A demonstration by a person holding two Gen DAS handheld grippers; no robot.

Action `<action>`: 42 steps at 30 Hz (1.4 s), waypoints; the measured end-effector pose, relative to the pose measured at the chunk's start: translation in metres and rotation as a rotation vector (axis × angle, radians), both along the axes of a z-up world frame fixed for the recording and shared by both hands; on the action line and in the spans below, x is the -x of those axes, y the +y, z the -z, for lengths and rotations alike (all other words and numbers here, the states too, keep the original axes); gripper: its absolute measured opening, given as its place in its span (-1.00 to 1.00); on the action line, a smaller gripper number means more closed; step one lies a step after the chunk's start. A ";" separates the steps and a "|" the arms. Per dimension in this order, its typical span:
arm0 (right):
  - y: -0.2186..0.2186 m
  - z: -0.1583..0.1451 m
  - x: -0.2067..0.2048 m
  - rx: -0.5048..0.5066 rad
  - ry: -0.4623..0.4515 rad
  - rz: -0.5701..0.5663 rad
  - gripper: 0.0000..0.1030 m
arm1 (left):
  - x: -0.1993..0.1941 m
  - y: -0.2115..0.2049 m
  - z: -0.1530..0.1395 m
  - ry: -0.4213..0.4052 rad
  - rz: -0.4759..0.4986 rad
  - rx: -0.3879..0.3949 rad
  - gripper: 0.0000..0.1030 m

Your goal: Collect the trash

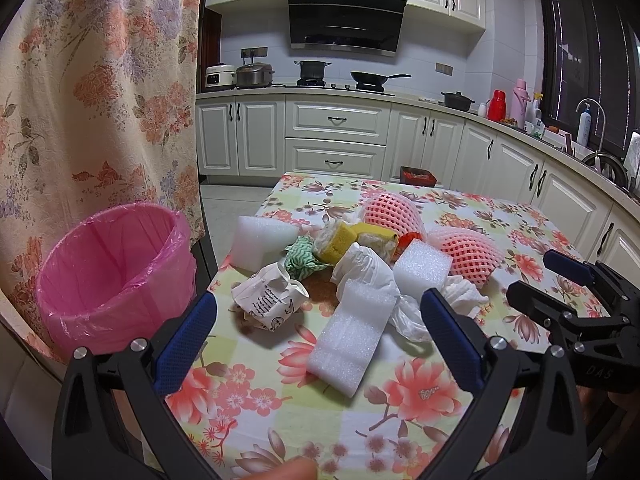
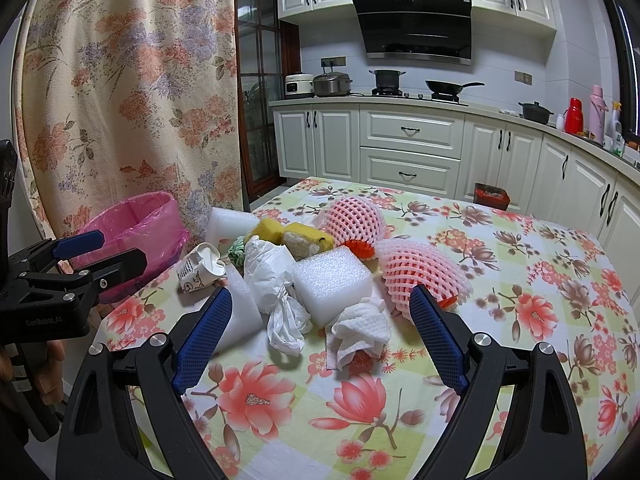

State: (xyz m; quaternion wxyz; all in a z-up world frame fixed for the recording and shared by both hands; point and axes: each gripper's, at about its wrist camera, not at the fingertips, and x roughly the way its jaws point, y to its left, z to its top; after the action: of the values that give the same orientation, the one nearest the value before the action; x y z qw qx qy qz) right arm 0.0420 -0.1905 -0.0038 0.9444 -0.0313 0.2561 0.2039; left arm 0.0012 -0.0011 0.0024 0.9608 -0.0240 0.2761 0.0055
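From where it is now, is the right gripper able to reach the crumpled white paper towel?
Probably yes. The right gripper is open, and the crumpled paper towel lies on the table just ahead, between its fingers, with nothing on top of it. A foam block sits close behind it.

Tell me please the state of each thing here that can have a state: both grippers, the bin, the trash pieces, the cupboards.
left gripper: open, holding nothing.
right gripper: open, holding nothing.
pink-lined bin: open, upright, nothing visible inside.
paper cup: crushed, lying on the table.
white plastic bag: crumpled.
paper towel: wadded.
pink foam nets: lying on the table.
cabinet doors: shut.
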 end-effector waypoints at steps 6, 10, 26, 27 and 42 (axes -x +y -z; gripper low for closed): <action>0.000 0.000 0.000 0.000 0.000 0.000 0.64 | 0.000 0.000 0.000 -0.001 -0.001 0.001 0.91; -0.001 0.000 0.000 0.000 0.000 0.000 0.64 | 0.000 0.000 0.000 0.000 0.000 0.001 0.91; -0.001 0.000 0.000 0.000 0.000 0.000 0.64 | 0.000 -0.002 -0.004 -0.001 0.000 0.001 0.91; -0.001 0.000 0.000 0.000 0.001 0.000 0.64 | 0.000 -0.002 -0.005 -0.001 -0.001 0.002 0.91; 0.003 0.000 0.001 0.000 0.002 0.001 0.64 | 0.000 -0.003 -0.005 -0.001 0.000 0.000 0.91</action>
State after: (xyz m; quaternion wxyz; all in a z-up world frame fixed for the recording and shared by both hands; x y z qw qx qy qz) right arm 0.0413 -0.1874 -0.0034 0.9442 -0.0312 0.2569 0.2036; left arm 0.0013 -0.0044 0.0075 0.9610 -0.0240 0.2756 0.0055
